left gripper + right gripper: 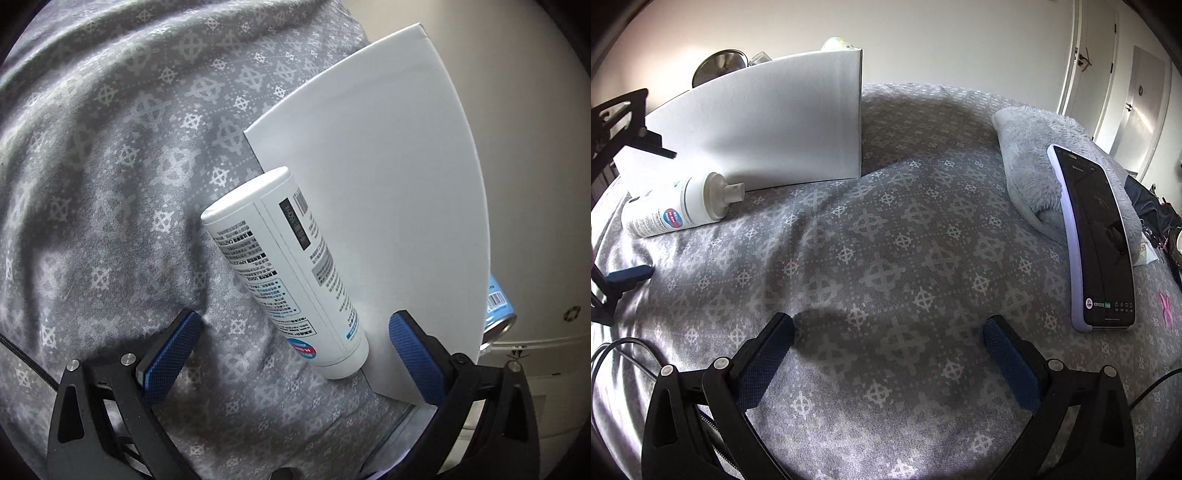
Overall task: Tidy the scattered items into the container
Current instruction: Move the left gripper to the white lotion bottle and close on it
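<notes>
White plastic spray bottle point(284, 269) lies on its side on the grey patterned bedspread point(110, 184), touching the outer wall of the white container point(369, 184); not inside it; nozzle end points toward the right wrist camera. Left tool point(295, 354) is spread wide with nothing held; bottle's base end sits between the fingers but neither blue pad looks to be in contact; right finger is just beside or against the container wall, can't tell which. Right tool point(888, 354) is also wide open and empty, low over bare bedspread, well apart from the bottle. A blue can point(498, 314) shows behind the container wall, so some items look already stowed; phone point(1097, 240) leans on a fluffy grey cushion point(1034, 155) to the right, can't say if it counts as an item. Step in hand, my read: left-side approach to grasp the bottle. Next move needs pads closed across the body, then lift clear of the wall and over the rim; soft bedding and a round bottle mean it may roll.
</notes>
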`<state>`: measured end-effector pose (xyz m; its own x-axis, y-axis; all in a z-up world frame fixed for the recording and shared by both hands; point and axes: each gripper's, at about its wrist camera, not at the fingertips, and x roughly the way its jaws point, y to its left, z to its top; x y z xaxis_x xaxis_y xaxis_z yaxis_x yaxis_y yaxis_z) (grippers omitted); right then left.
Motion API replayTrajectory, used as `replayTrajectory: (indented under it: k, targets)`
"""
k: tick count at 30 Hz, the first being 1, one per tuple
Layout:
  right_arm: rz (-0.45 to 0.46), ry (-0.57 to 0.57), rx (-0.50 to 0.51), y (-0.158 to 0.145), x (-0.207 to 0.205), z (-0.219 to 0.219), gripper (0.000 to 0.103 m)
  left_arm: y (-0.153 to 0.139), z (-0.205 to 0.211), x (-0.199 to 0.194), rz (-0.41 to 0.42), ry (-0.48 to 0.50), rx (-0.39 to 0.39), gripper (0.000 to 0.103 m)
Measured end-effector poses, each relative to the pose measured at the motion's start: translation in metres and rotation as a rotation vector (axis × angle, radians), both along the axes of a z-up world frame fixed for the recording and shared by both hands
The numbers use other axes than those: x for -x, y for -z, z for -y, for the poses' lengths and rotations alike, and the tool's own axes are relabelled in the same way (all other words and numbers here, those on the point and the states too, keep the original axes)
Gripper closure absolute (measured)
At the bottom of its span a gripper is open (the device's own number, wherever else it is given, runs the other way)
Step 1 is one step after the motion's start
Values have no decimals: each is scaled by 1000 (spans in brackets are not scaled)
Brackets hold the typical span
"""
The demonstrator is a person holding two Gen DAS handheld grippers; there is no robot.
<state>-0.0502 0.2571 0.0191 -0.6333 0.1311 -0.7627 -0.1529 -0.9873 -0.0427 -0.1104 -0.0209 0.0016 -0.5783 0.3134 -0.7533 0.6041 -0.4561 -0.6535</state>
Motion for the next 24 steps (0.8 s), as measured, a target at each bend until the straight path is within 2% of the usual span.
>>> replayTrajectory:
  k: [5,7,13,19,24]
  targets:
    - [0,0,0,0,0,0,0,-9,-17,7,76,71,135,2]
    - [-1,0,1,0,0,0,0,-12,-18,4,97,92,164,7]
    - [0,0,0,0,-1,0,0,-24,-16,-11,114,170,212,11]
    - [0,0,0,-1,-1,1,0,-30,-11,-27,159,136,207,9]
    - [0,0,0,0,-1,1,0,-33,-12,-19,186,111,224,0]
